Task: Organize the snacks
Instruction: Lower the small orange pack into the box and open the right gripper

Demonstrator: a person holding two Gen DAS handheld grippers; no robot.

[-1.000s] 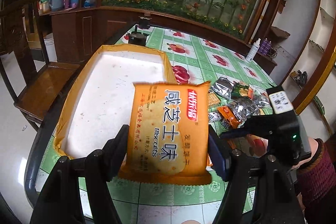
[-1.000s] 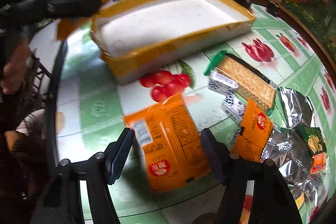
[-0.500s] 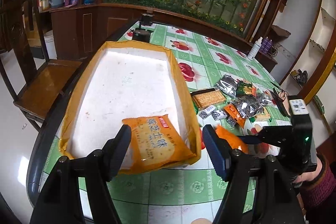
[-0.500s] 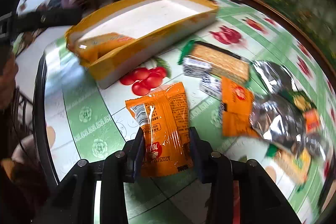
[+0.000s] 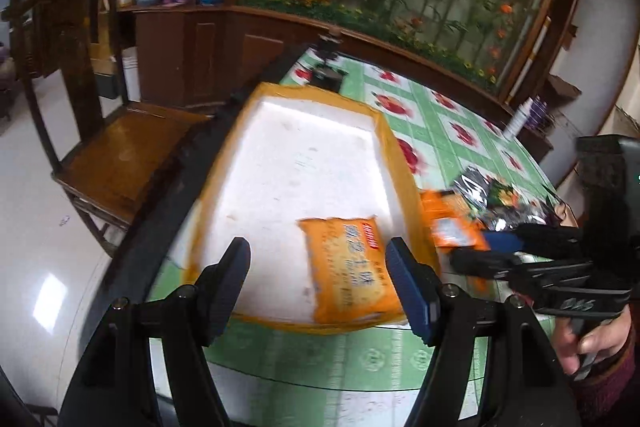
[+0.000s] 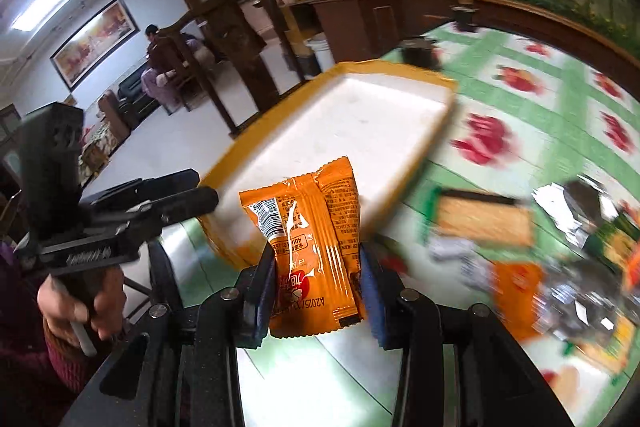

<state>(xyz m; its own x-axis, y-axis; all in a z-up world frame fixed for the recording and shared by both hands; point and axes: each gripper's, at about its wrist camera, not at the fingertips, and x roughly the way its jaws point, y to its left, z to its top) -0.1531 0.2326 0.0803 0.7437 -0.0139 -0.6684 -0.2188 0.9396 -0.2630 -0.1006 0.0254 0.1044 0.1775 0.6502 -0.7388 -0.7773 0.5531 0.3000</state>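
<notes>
A yellow-rimmed white tray (image 5: 280,91) lies on the green fruit-print table. An orange biscuit packet (image 5: 352,267) rests flat in the tray's near right corner. My left gripper (image 5: 318,255) hovers open above that corner, touching nothing. My right gripper (image 6: 318,267) is shut on a small orange snack packet (image 6: 312,219), held upright off the table beside the tray's (image 6: 360,67) long side. In the left wrist view the right gripper (image 5: 500,251) comes in from the right with the held orange packet (image 5: 452,227). The left gripper (image 6: 180,199) shows at the left of the right wrist view.
A heap of snacks lies right of the tray: a cracker pack (image 6: 484,223), silver foil packets (image 5: 504,203) and another orange packet (image 6: 516,287). A wooden chair (image 5: 120,155) stands beyond the table's left edge. A black object (image 5: 328,75) and a white bottle (image 5: 520,115) stand at the far end.
My left gripper let the biscuit packet go and it now lies in the tray. My right gripper shut on the small orange packet and lifted it off the table toward the tray.
</notes>
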